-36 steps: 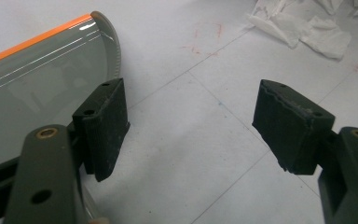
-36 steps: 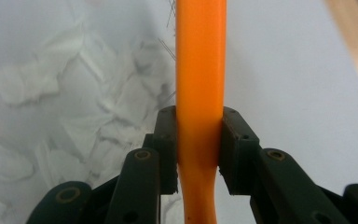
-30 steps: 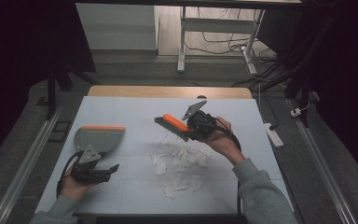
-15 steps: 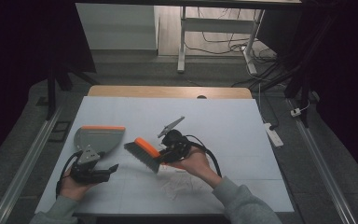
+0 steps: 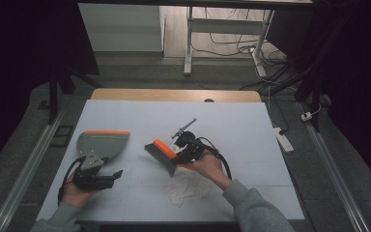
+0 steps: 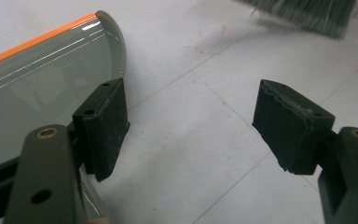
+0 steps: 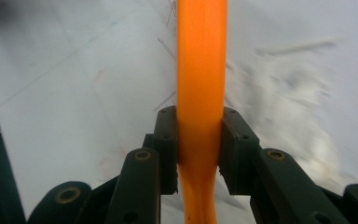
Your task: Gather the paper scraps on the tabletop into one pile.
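A brush (image 5: 162, 154) with an orange handle (image 7: 200, 70) and grey bristles (image 6: 307, 14) hovers low over the middle of the white table (image 5: 251, 130). My right gripper (image 5: 186, 151) (image 7: 199, 135) is shut on that handle, its pads pressing both sides. A grey dustpan (image 5: 104, 142) (image 6: 37, 84) with an orange front edge lies at the left. My left gripper (image 5: 99, 176) (image 6: 205, 116) rests just behind it, open, with bare table between the jaws and the pan's rear beside its left jaw. White paper scraps (image 5: 186, 188) (image 7: 284, 98) lie under my right forearm.
A wooden strip (image 5: 174, 94) runs along the table's far edge. A white power strip (image 5: 282, 137) lies off the right side. Metal rails (image 5: 24, 169) flank the table, and cables trail on the floor behind it.
My right hand has carried the brush left and downward, from the right-centre to the table's middle near the dustpan. The left hand and dustpan have stayed still.
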`<state>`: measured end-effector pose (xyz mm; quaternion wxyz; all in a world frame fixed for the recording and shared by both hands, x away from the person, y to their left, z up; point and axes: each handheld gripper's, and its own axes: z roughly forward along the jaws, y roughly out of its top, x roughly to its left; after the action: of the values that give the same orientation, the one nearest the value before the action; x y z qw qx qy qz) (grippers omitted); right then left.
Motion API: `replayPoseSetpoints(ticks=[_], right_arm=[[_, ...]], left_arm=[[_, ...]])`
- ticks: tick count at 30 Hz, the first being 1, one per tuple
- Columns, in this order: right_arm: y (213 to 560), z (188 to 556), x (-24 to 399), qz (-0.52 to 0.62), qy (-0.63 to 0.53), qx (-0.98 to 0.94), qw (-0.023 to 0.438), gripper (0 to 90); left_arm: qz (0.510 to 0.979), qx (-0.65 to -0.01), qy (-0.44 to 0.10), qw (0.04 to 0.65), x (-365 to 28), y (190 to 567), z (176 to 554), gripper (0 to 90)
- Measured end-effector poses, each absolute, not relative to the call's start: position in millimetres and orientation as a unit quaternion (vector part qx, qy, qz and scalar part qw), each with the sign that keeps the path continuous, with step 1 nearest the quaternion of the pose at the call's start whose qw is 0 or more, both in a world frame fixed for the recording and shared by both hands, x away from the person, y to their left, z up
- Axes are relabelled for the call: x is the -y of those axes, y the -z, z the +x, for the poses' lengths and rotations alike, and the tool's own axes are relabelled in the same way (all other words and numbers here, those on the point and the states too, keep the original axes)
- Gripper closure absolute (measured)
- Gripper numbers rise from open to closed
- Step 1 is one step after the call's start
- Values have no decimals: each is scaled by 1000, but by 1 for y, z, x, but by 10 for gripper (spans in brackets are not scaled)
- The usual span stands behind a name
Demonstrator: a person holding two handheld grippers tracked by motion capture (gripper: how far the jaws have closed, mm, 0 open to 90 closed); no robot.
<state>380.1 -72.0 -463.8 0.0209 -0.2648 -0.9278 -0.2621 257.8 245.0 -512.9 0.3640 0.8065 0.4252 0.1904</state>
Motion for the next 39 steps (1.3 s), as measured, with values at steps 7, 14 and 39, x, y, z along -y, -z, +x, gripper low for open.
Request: replayPoseSetpoints(ticks=[7, 14, 39], right_arm=[[434, 370, 95, -250, 306, 919, 9, 699], [411, 348, 117, -215, 306, 927, 9, 699], [447, 276, 82, -52, 133, 990, 5, 699]], left_arm=[[806, -427, -190, 363, -245, 513, 258, 270], [806, -427, -191, 364, -245, 513, 258, 270], [806, -428, -190, 363, -246, 513, 258, 271]])
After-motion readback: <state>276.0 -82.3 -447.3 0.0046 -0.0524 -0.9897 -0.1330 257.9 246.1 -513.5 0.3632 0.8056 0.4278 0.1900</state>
